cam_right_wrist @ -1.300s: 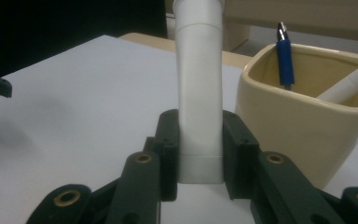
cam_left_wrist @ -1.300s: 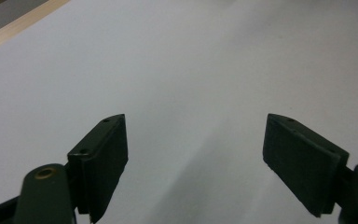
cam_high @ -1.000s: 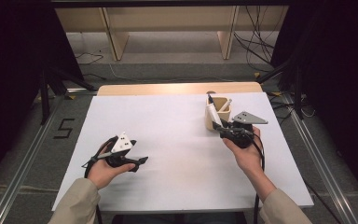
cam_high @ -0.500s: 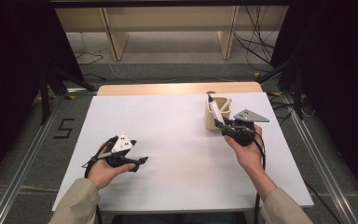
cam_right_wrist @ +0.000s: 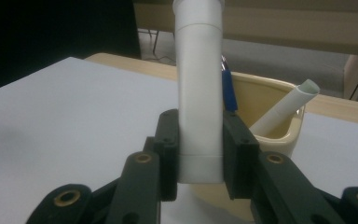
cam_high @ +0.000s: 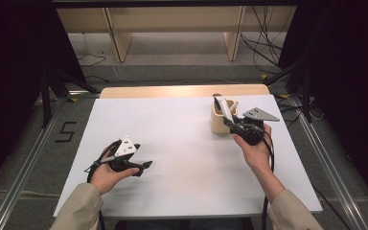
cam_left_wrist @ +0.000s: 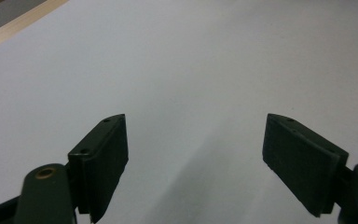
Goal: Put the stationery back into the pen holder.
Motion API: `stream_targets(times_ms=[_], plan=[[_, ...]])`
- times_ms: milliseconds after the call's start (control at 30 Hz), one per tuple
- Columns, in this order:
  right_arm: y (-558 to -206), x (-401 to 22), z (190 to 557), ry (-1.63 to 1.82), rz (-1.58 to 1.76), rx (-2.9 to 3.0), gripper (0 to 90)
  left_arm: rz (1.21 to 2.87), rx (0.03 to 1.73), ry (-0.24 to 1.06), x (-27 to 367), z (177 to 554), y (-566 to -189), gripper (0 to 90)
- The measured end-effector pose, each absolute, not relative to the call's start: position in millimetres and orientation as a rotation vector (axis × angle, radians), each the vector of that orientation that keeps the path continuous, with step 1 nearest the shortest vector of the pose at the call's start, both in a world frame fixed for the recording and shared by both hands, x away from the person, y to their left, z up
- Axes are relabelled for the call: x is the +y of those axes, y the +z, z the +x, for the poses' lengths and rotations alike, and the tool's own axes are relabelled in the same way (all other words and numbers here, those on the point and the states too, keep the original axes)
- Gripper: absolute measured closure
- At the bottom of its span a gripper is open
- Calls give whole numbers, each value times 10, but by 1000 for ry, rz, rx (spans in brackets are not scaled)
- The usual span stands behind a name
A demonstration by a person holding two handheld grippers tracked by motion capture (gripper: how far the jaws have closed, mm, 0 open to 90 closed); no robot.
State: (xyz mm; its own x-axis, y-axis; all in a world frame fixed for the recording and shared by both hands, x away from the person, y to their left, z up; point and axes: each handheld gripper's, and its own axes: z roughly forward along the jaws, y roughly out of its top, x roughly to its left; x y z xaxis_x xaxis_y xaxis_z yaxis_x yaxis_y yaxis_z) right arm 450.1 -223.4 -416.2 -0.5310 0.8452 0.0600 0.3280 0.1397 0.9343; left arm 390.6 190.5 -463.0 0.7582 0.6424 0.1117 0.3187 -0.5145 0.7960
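Beige cup (cam_right_wrist: pixel 279 112) holding white tube (cam_right_wrist: pixel 282 109), blue pen (cam_right_wrist: pixel 229 88)

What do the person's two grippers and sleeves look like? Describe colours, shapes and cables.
Each gripper, left and right, has two black jaws with flat rectangular pads, brass-coloured pivot rings, a three-cornered plate on top and a trailing black cable. The sleeves are beige.
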Motion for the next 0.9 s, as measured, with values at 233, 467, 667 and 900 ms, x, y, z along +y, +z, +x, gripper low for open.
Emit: stream_targets(times_ms=[233, 467, 667, 900], plan=[[-4155, -2254, 4530, 1382, 1132, 1921, 711, 2139, 716, 511, 1902, 3908, -4631, 222], [-4158, -2254, 4545, 1378, 1133, 1921, 710, 2141, 717, 508, 1900, 3910, -4635, 222], [-4139, -2258, 4572, 1374, 1135, 1914, 710, 2141, 720, 506, 1906, 3913, -4639, 223], [-4127, -2269, 4603, 1373, 1137, 1914, 710, 2149, 718, 506, 1908, 3914, -4648, 223]])
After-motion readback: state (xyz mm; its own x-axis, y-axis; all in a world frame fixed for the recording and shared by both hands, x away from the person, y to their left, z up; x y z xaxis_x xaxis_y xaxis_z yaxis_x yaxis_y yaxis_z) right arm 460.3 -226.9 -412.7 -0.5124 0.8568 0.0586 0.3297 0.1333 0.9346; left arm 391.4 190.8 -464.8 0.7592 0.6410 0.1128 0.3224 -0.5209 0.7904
